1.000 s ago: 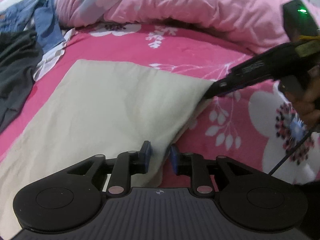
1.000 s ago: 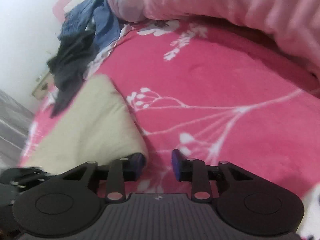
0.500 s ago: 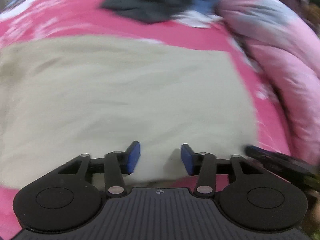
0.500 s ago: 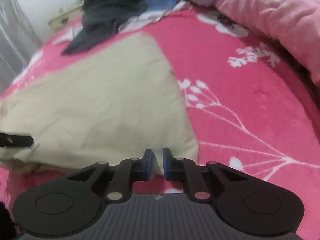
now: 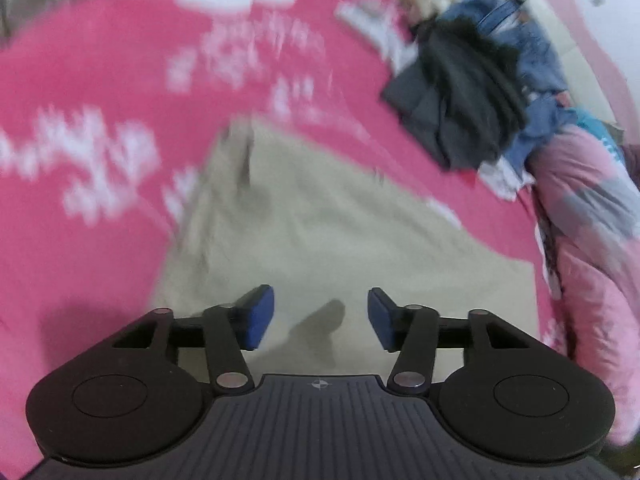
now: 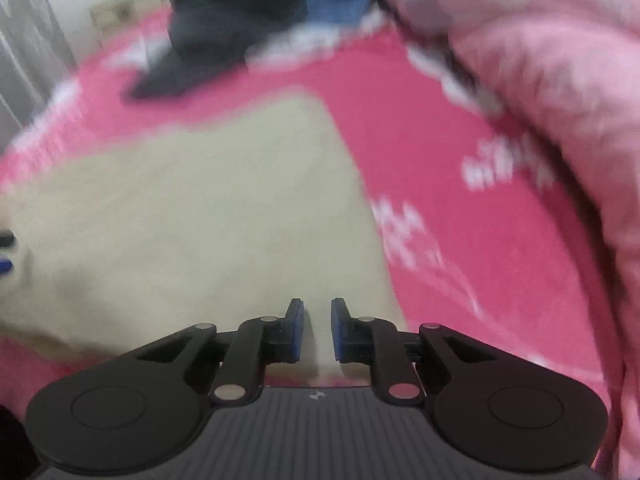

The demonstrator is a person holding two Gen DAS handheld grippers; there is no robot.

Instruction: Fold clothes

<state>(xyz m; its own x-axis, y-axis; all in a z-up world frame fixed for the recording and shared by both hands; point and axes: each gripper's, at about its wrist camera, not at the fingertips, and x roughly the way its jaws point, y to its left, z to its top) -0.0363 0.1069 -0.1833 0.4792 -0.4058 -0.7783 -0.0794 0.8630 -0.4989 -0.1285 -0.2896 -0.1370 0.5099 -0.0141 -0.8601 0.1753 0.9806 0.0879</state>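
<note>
Seen from my left wrist camera, the left gripper (image 5: 321, 316) is hanging over the near edge of the beige garment (image 5: 320, 224), which is lying flat on the pink floral bedspread (image 5: 80, 80). Its jaws are standing well apart and have just been opening, with nothing between the blue pads (image 5: 258, 316), only cloth below them. Beyond the garment's far corner, a heap of dark grey and blue clothes (image 5: 472, 92) is sitting apart from it. A pale pink quilt (image 5: 592, 260) is bunching up along the right side, close to the garment's right edge. Motion blur is smearing most of the bedspread's white pattern.

Over on my right wrist camera, the right gripper (image 6: 317, 328) is holding its jaws a narrow gap apart after closing and easing slightly; a ridge of the beige garment (image 6: 200, 220) is running through that gap, though I cannot tell whether the pads are pressing it. The dark clothes heap (image 6: 224, 20) is lying past the garment's far edge. The quilt (image 6: 560, 80) is rising along the right. A pale wall and grey curtain (image 6: 24, 52) are showing at upper left.
</note>
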